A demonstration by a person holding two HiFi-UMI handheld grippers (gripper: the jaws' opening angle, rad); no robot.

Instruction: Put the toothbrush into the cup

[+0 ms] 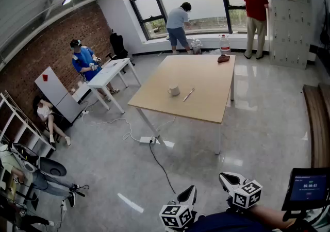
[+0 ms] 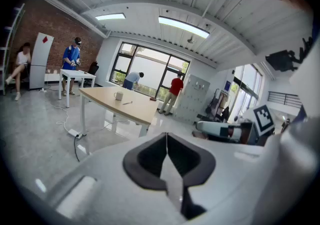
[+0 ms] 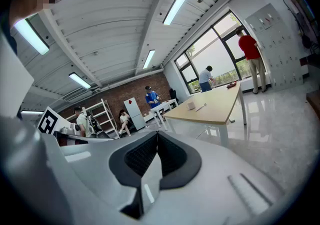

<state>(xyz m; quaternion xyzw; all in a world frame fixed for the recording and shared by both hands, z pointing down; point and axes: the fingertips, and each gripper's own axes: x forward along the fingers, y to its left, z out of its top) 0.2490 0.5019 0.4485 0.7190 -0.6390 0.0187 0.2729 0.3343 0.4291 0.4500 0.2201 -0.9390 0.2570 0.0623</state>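
We stand well back from the light wooden table. Our left gripper has its dark jaws pressed together with nothing between them, and our right gripper is pinched closed and empty too. The slim white toothbrush lies flat on the tabletop just beside the upright white cup, apart from it

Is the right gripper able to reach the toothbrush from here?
Probably not yet: the right gripper, shut, is far back, with a stretch of floor between it and the table holding the toothbrush.
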